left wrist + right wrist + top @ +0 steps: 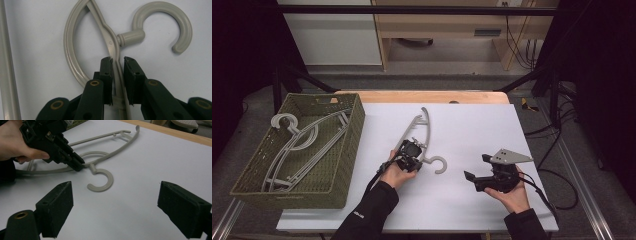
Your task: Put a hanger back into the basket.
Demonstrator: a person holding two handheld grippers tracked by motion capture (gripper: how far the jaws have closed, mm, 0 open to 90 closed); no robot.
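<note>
A grey plastic hanger (419, 127) lies flat on the white table top, its hook (439, 164) pointing toward the near edge. My left gripper (411, 157) sits at the hanger's neck. In the left gripper view its pads (106, 72) press on the thin bar (115, 53) just below the hook's stem, so the gripper (117, 61) is shut on the hanger. In the right gripper view the left gripper (77, 166) bites the hanger (100, 181) beside the hook. My right gripper (476, 166) rests to the right, held in a hand, and its jaws (115, 202) stand wide open with nothing between them.
An olive woven basket (357, 125) stands at the table's left and holds several grey hangers (302, 140). The white sheet (472, 125) covers the table, with a wooden edge (427, 96) at the back. Cables trail off to the right.
</note>
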